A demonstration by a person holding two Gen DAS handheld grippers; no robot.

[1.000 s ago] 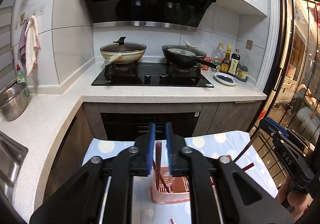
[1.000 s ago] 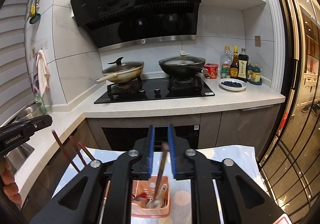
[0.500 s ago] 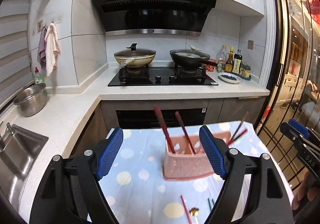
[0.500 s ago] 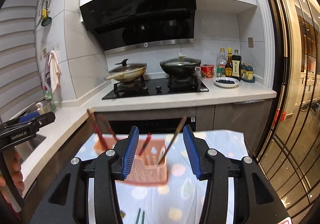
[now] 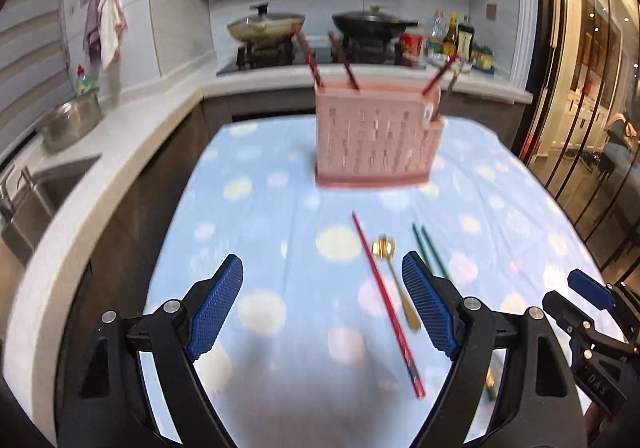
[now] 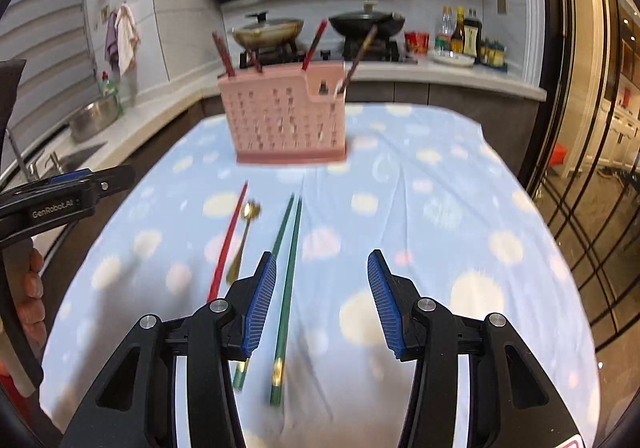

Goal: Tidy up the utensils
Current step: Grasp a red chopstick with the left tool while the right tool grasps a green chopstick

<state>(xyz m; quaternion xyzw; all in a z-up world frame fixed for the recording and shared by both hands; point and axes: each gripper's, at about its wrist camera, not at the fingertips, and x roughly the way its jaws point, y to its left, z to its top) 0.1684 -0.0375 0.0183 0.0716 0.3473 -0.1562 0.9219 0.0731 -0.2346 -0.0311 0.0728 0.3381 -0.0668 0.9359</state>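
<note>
Still loose on the table (image 6: 440, 184): red chopstick (image 5: 386, 302), gold spoon (image 5: 394, 280), green chopsticks (image 6: 286, 288), at 6 o'clock from the pink holder (image 6: 286, 118). Left gripper (image 5: 322, 314) and right gripper (image 6: 322, 302) jaws apart, empty. Risk: crowded sticks, so pinching two or nudging the spoon.

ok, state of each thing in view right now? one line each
left claw: open, nothing between the pads
right claw: open, empty
pink holder: upright on the cloth, chopsticks standing in it
red chopstick: lying loose on the cloth
gold spoon: lying beside it
green chopsticks: lying as a pair on the cloth
</note>
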